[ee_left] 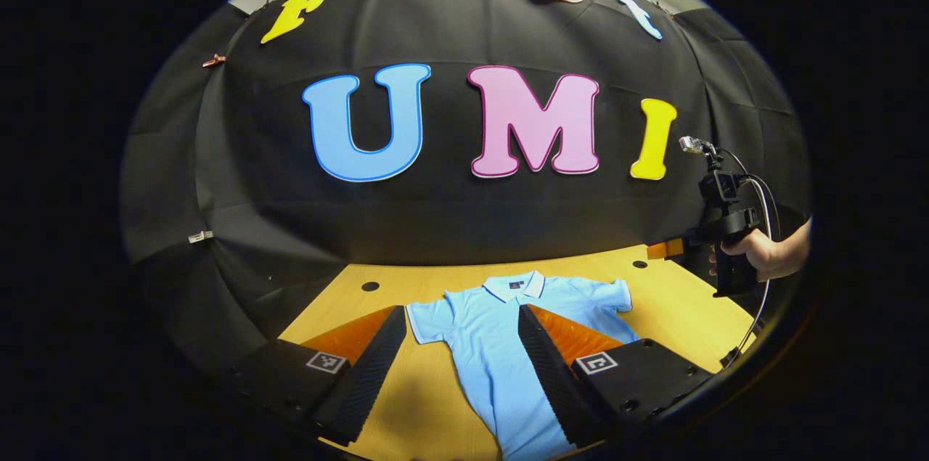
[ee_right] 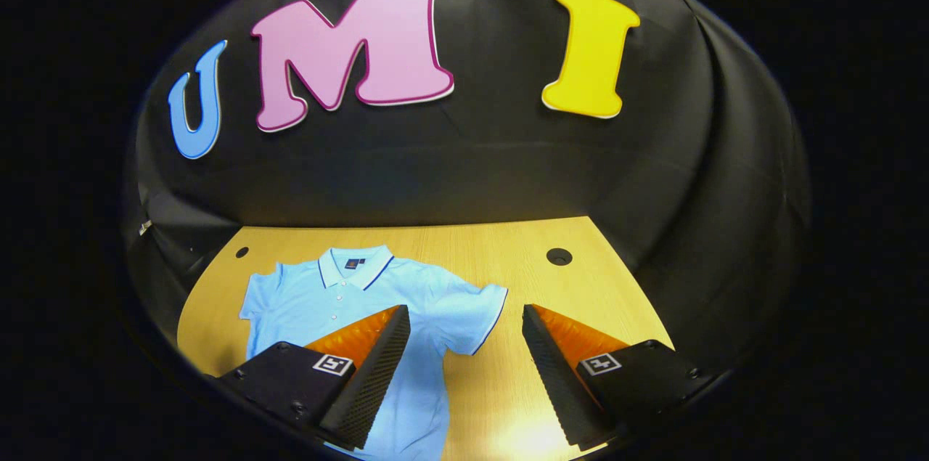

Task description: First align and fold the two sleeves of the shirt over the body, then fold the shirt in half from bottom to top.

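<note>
Bench (ee_right: 508,243): wood. Light blue polo shirt (ee_right: 341,301) lies flat on it, collar toward the booth wall, both sleeves spread out unfolded. Left tongs (ee_left: 462,316) and right tongs (ee_right: 466,316) hover above it, spread wide, gripping nothing.

A wooden table (ee_right: 508,243) with 2 round holes — a light-blue polo shirt (ee_right: 341,301) lies flat on it.

Light-blue shirt (ee_left: 501,345) flat on table (ee_left: 675,308), left gripper (ee_left: 462,316) spread above

The shirt (ee_left: 501,345) — hem cut off, partly hidden behind fingers (ee_left: 551,366).
</note>
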Motion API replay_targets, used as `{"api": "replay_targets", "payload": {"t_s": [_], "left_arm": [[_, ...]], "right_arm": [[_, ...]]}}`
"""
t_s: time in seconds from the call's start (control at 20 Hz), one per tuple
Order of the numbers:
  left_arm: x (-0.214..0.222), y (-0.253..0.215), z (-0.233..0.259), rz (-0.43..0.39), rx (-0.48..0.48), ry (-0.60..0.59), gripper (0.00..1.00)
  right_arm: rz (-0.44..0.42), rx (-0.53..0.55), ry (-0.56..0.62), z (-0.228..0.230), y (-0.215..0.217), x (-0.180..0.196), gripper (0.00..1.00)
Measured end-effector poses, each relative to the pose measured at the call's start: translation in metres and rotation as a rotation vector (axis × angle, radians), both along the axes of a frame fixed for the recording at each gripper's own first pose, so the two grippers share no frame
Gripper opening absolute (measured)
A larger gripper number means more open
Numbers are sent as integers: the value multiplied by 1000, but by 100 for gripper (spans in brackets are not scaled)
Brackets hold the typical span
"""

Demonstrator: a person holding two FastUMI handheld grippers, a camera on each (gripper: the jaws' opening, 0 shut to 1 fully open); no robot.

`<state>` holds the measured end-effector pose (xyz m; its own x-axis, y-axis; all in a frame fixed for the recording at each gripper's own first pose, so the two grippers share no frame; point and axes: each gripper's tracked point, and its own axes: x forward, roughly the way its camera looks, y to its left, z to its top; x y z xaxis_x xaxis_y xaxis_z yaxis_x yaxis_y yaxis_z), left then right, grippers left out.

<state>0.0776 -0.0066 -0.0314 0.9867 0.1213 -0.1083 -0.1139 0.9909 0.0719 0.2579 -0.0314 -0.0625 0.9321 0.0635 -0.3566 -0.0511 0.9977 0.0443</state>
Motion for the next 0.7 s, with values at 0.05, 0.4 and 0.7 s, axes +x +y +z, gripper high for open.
{"api": "replay_targets", "payload": {"t_s": [0.05,0.4,0.7], "left_arm": [[4,0,-1,12,-6,7,99],[23,5,-9,111,-63,38,98],[29,13,-18,183,-87,78,99]], "right_arm": [[7,-5,20,-7,-1,13,97],[0,-40,175,-73,-12,94,97],[-47,-22,278,-126,-23,132,97]]}}
